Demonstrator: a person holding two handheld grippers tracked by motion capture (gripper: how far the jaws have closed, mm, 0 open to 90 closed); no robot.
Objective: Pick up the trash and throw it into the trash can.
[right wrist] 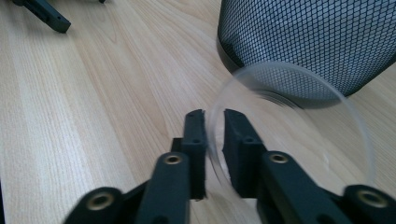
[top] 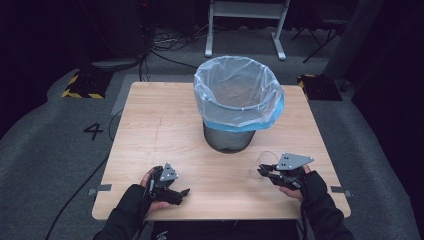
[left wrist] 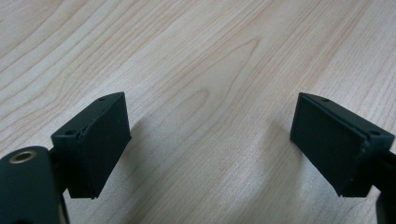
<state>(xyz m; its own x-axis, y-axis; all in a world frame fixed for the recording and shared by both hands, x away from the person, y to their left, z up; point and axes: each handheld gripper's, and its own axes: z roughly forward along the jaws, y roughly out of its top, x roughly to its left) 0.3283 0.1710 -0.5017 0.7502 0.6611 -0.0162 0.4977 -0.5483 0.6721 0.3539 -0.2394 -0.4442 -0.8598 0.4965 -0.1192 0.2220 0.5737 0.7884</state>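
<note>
Step in hand: grasp of the clear plastic cup (right wrist: 299,130), judged as rubbish for the bin (top: 235,107). The right gripper (right wrist: 214,122) is clenched on the cup's rim, wall pinched between both pads. The cup lies on its side on the table (top: 165,120), just beside the bin's mesh base. The left gripper (left wrist: 210,140) rests released over bare wood, nothing between its jaws. Next move likely calls for a lift clear of the table, then carry over the liner's rim; thin wall may flex or slip.
</note>
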